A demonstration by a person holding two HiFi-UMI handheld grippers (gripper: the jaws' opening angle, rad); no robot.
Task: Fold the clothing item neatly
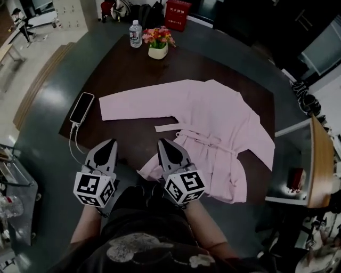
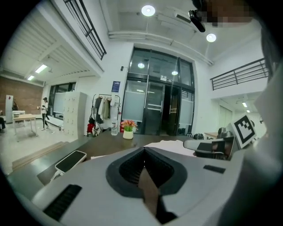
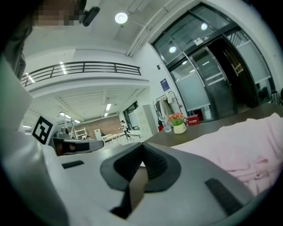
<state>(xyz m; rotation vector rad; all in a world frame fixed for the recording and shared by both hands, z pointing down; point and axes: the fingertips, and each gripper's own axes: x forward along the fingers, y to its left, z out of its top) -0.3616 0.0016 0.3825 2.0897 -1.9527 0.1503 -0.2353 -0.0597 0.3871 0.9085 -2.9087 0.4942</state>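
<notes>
Both clenched empty, my left gripper (image 1: 111,143) and right gripper (image 1: 161,143) hung before the spread pink robe (image 1: 213,122), folding unstarted; I judged they must next open onto a sleeve (image 1: 138,104).

- Setting: large open office or lobby hall on two levels.
- Far wall: tall glass doors (image 2: 157,110) in dark frames, with a mezzanine railing (image 2: 239,75) above at right.
- Recessed ceiling lights (image 2: 148,10). White lockers (image 2: 73,112) and a coat rack (image 2: 102,110) with hanging garments stand left of the doors.
- Light-wood desk (image 2: 24,118) in the open area at left, brown wall behind it.
- Dark table (image 1: 133,69) carries potted flowers (image 1: 158,42), a water bottle (image 1: 136,33) and a phone (image 1: 82,107) on a cable.
</notes>
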